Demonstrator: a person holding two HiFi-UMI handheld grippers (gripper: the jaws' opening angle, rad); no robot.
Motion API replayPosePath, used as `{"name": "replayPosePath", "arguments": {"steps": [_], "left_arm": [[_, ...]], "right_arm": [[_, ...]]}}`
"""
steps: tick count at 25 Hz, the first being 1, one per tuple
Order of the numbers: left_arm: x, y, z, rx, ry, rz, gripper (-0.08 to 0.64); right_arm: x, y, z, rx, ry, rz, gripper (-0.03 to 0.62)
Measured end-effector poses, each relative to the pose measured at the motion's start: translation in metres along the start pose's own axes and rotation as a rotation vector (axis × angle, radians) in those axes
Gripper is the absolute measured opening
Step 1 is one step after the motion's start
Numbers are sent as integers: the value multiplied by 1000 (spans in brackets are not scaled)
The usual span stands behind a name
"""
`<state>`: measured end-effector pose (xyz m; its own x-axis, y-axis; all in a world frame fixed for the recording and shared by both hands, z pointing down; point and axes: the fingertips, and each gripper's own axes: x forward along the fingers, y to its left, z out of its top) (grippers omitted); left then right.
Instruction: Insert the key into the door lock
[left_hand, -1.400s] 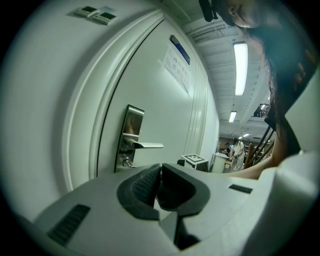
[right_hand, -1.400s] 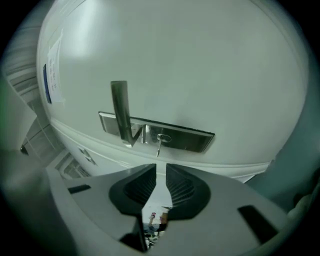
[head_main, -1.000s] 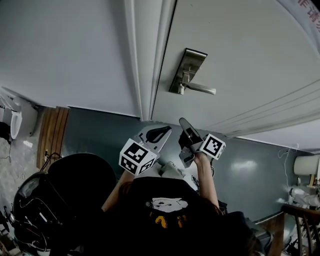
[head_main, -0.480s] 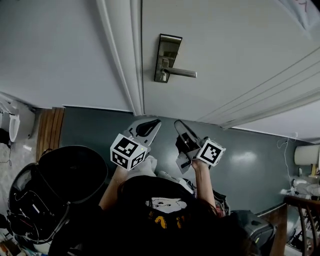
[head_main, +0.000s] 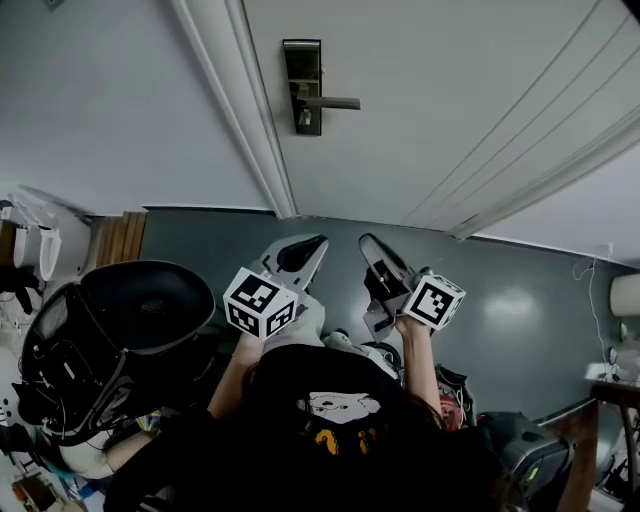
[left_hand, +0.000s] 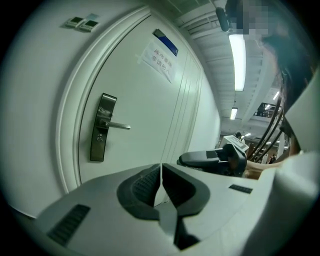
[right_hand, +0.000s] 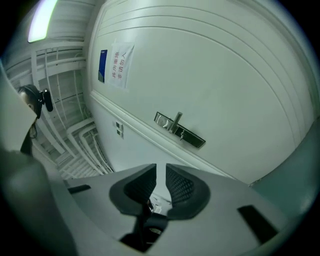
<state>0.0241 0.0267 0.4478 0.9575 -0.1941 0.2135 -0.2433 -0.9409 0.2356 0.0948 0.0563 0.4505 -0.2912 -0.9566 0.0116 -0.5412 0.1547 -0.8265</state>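
While the right claw (right_hand: 160, 170) hangs low and rolled to one side, its jaws stand only a narrow slit apart, pinched on something small and dark with a pale metal bit deep in the slit. I read that as the key (right_hand: 150, 209), blade pointing forward, but it's too small to be sure. A deep grip makes sense: less wobble when it meets the keyhole.

On the left claw (left_hand: 161, 167) the jaws are pressed together with nothing between them. It looks like a spare hand, maybe for the lever.

Both are held side by side, near each other, in front of the person's chest and aimed at the door (head_main: 450, 100). That's a carry pose, not insertion.

The lock plate (head_main: 303, 85) is well apart from both, just beside the door frame (head_main: 235, 110). Its lever (head_main: 330, 102) sticks out toward the door's middle, and the round keyhole part (left_hand: 100, 138) is below it. My guess is the right claw needs levelling and a long reach before the key lines up.
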Motion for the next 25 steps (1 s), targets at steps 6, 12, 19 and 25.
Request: {"name": "replayPosePath", "arguments": {"steps": [6, 12, 19, 25], "left_arm": [[-16, -38, -10, 29, 3, 4, 17], [-39, -57, -16, 35, -12, 22, 17], [-64, -65, -23, 16, -42, 50, 17], [-79, -64, -30, 5, -51, 68, 17]], "right_arm": [[-31, 15, -17, -89, 18, -6, 46], [-42, 34, -40, -244, 62, -24, 46], [-45, 53, -59, -440, 75, -56, 27], [-41, 66, -73, -590, 107, -80, 18]]}}
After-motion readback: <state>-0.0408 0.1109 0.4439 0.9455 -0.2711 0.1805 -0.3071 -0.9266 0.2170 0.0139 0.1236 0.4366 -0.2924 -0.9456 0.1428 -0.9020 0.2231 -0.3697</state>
